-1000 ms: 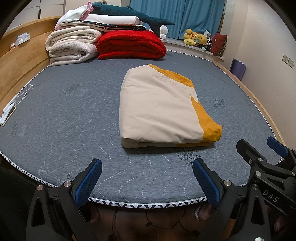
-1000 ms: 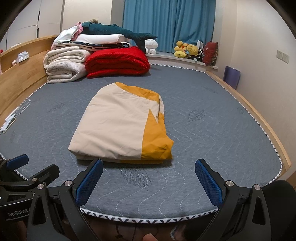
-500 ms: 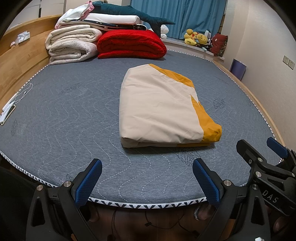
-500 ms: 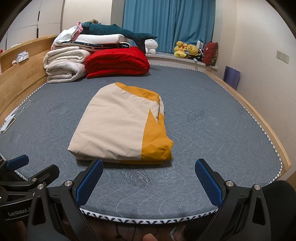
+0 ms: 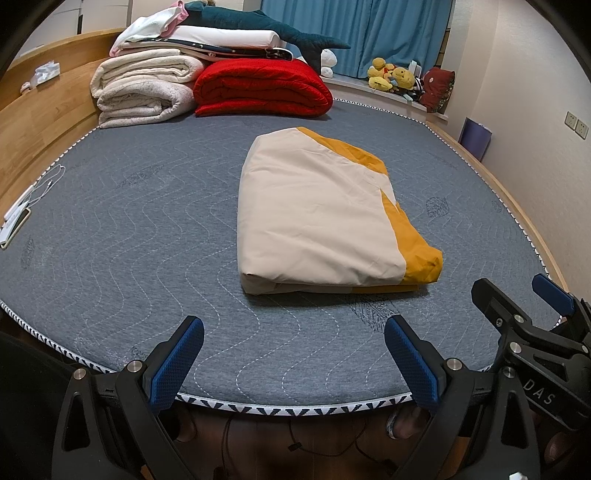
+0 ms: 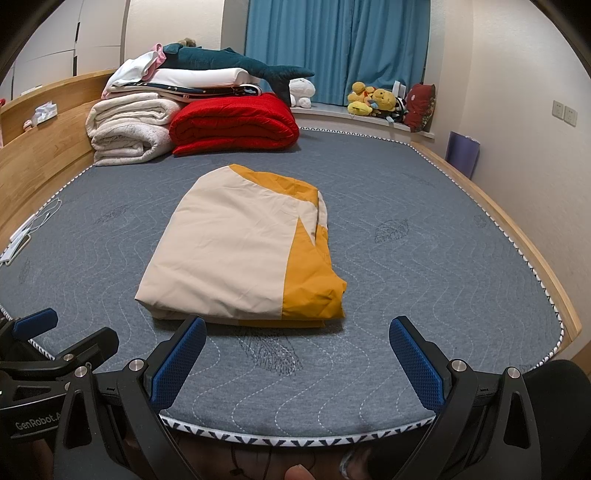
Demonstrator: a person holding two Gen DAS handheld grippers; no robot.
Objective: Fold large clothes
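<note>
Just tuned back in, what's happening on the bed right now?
A person holds both grippers at the near edge of the mattress, neither touching anything. The left gripper and right gripper are both open. The cream and orange cover lies folded into a compact bundle mid-bed, apart from the stacked blankets at the far side.

One folded cream-and-orange garment (image 5: 317, 218) lies mid-bed. At the head corner of the bed (image 5: 129, 229) sit two rolled cream blankets (image 5: 142, 86) and one folded red quilt (image 5: 262, 86). On them rest one stack of folded white linens (image 5: 221, 38) and one teal plush shark (image 5: 258, 18). One cluster of yellow stuffed toys (image 5: 391, 75), too small to count singly, sits past the far edge. Two tools are in view: one left tool (image 5: 293, 363), one right tool (image 6: 295, 363), each with two blue pads set wide apart.
</note>
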